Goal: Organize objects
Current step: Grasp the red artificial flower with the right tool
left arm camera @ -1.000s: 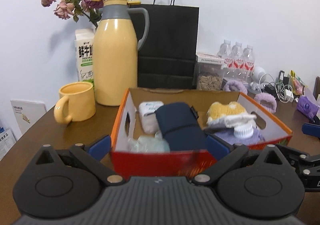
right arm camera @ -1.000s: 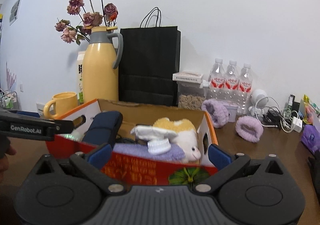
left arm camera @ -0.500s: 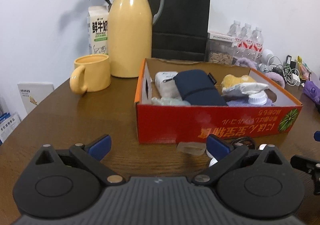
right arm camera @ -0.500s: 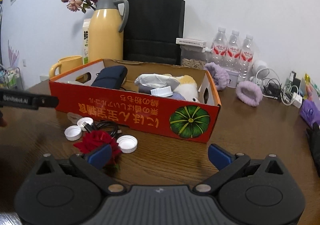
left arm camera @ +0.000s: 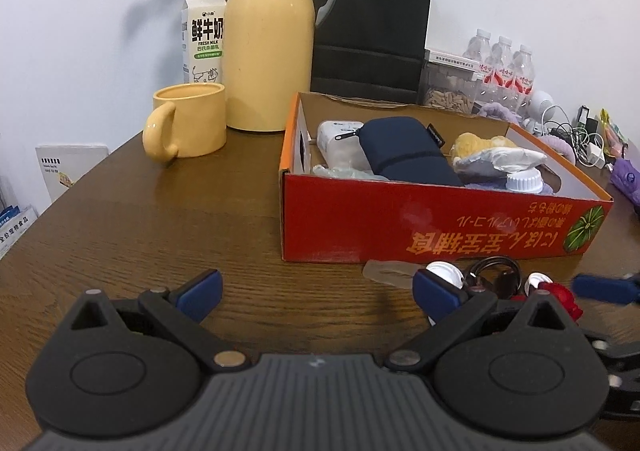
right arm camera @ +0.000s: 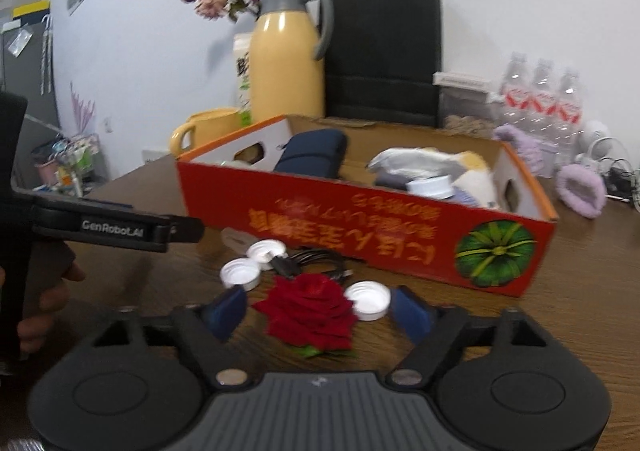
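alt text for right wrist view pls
The right gripper is closing around a red rose lying on the wooden table, its pads not yet touching. White bottle caps and a red cardboard box lie beyond.

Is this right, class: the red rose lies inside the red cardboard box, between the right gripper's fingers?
Not quite. The right wrist view shows the red rose lying on the table in front of the red cardboard box, not inside it. It does sit between the fingers of the right gripper, whose jaws are closing.

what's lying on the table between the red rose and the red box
In the right wrist view: three white bottle caps and a coiled black cable lie between red rose and red box.
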Tool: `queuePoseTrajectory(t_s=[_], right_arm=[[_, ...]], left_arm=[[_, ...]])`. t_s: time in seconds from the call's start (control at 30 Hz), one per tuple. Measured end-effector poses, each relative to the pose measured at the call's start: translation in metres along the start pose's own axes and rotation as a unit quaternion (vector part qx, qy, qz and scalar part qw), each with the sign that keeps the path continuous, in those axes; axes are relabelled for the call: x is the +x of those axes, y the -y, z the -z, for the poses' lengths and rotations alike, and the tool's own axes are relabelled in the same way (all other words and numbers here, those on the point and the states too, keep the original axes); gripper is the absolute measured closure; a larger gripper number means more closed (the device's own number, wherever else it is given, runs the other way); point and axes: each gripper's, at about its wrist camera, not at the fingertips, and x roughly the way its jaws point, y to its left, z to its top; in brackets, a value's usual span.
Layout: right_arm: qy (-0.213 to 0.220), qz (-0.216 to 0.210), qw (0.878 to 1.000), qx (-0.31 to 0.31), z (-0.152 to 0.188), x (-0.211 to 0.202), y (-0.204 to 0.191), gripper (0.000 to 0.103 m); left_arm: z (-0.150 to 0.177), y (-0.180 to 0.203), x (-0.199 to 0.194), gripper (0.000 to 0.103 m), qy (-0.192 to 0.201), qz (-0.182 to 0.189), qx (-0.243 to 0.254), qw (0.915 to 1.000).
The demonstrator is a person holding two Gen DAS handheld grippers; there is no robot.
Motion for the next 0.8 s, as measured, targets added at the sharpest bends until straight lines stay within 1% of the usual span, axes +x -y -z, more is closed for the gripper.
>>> queuePoseTrajectory(t_s=[0.03,0.07,0.13,0.2,0.27,0.37,0.43,0.5,0.63,0.8], right_arm=[[-0.005,-0.005,1.000,-0.002,0.000,0.003,-0.002,0.050],[-0.009,-0.010,1.000,-0.004,0.001,0.004,-0.004,0.064],[-0.005,-0.011,1.000,-0.007,0.002,0.003,-0.006,0.067],[0.013,-0.010,1.000,0.000,0.002,-0.003,-0.004,0.071],[0.035,-0.004,0.999,0.016,0.001,-0.011,0.002,0.072],[0.070,0.016,0.996,0.044,0.001,-0.023,0.014,0.072],[0.084,0.024,0.994,0.060,0.000,-0.027,0.022,0.073],[0.094,0.036,0.992,0.069,-0.001,-0.031,0.027,0.073],[0.101,0.057,0.990,0.075,0.001,-0.034,0.032,0.073],[0.110,0.068,0.988,0.078,0.004,-0.040,0.039,0.073]], left_arm=[[0.001,0.000,0.000,0.000,0.000,0.001,0.001,1.0000],[0.001,0.000,0.000,0.000,-0.001,0.002,0.002,1.0000],[0.001,0.001,0.000,0.000,-0.002,0.003,0.003,1.0000],[0.002,0.002,0.000,0.000,-0.002,0.004,0.004,1.0000],[0.002,0.003,0.000,0.000,-0.003,0.007,0.006,1.0000],[0.004,0.008,0.000,0.000,-0.004,0.015,0.013,0.9998],[0.005,0.013,0.000,0.000,-0.007,0.022,0.019,0.9996],[0.006,0.019,0.001,0.000,-0.011,0.031,0.024,0.9992],[0.010,0.035,0.005,0.000,-0.023,0.039,0.039,0.9982],[0.013,0.049,0.010,0.000,-0.037,0.034,0.050,0.9975]])
